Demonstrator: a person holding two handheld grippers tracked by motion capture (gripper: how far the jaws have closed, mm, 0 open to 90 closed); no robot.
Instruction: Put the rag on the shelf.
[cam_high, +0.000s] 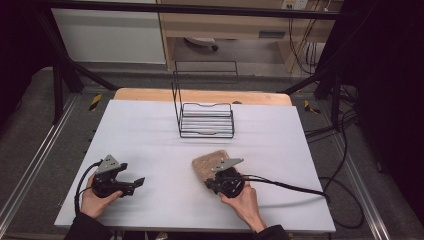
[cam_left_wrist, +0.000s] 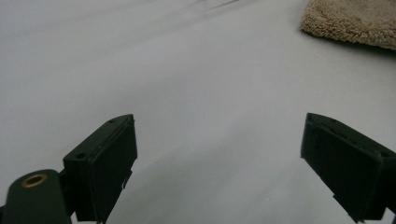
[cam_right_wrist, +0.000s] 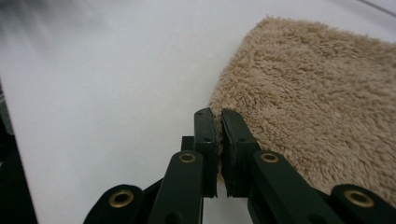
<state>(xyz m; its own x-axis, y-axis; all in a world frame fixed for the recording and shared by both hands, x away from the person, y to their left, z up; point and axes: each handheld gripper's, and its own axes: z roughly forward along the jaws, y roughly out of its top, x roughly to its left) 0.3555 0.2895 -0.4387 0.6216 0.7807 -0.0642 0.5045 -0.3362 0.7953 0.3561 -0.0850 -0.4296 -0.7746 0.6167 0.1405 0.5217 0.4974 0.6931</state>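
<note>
While your right gripper pinches the near edge of the tan, fluffy folded towel just below table centre, your left gripper rests open at eight o'clock, the black wire rack at twelve.

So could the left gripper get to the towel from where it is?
Probably yes. The left gripper is open and points toward the towel, with only bare table between them. The right gripper already pinches the towel's corner.
</note>
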